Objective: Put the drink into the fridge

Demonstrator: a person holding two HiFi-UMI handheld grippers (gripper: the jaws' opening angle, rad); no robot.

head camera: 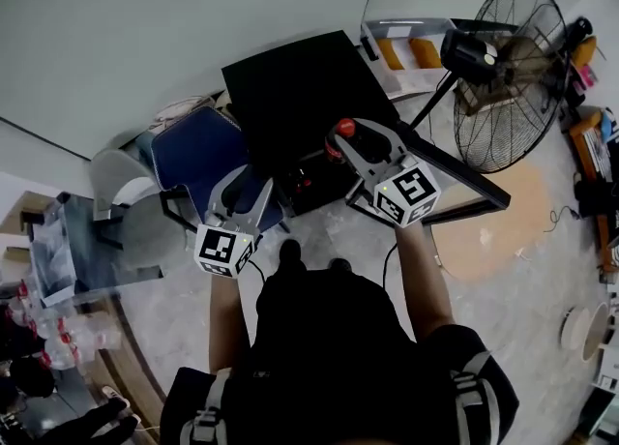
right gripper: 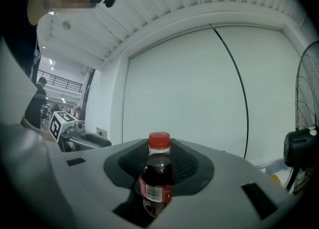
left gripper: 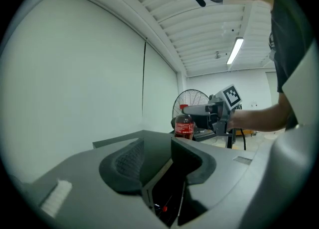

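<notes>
A cola bottle (right gripper: 157, 183) with a red cap and red label stands upright between the jaws of my right gripper (right gripper: 158, 166), which is shut on it. In the head view this gripper (head camera: 363, 148) holds the bottle (head camera: 344, 130) over the front right of a low black fridge (head camera: 290, 85). The fridge door (head camera: 455, 172) is swung out to the right, and red items show in the dark inside. My left gripper (head camera: 242, 203) hovers at the fridge's front left, open. Its jaws (left gripper: 159, 161) hold nothing, and the fridge's edge shows through the gap. The bottle (left gripper: 184, 126) appears beyond them.
A large floor fan (head camera: 508, 75) stands to the right of the fridge. A blue chair (head camera: 198, 148) is at its left. A glass table (head camera: 68, 250) with several bottles (head camera: 48, 337) is at the far left. A white wall rises behind the fridge.
</notes>
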